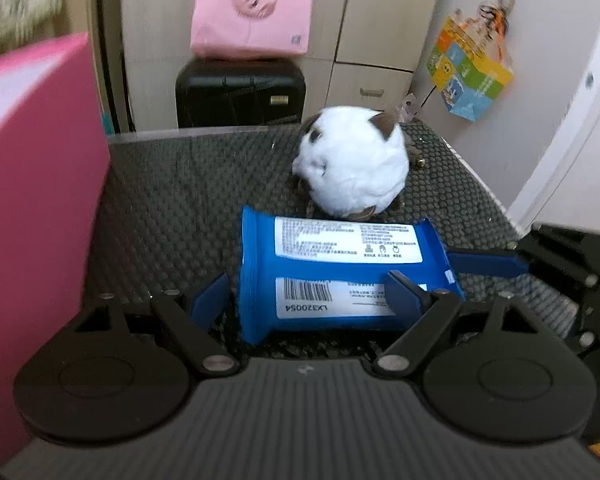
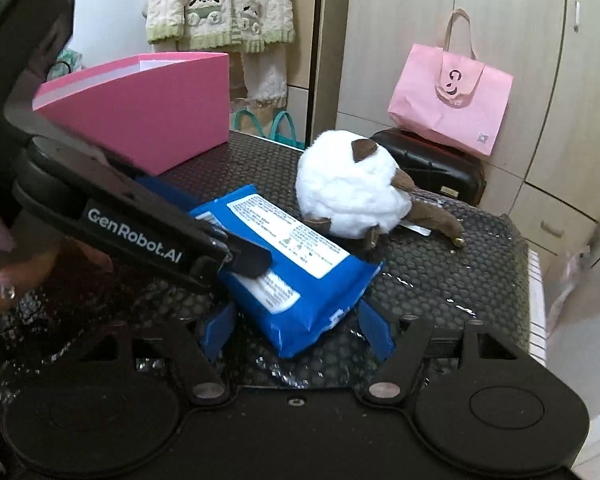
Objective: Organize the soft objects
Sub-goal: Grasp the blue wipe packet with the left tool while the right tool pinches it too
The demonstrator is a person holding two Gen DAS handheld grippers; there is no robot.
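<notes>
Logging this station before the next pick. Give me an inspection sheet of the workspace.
Surface: dark bubble-textured mat, wrinkled and glossy.
Job's things: blue soft pack lying label up; white plush toy just behind it; open pink box at the mat's left.
Clutter: nothing seen.
Grippers: left gripper open, fingers either side of the pack; right gripper open around the pack's near end.
Cables: nothing seen.
Surroundings: pink tote bag on a black suitcase, wardrobe doors, hanging knit clothes.
</notes>
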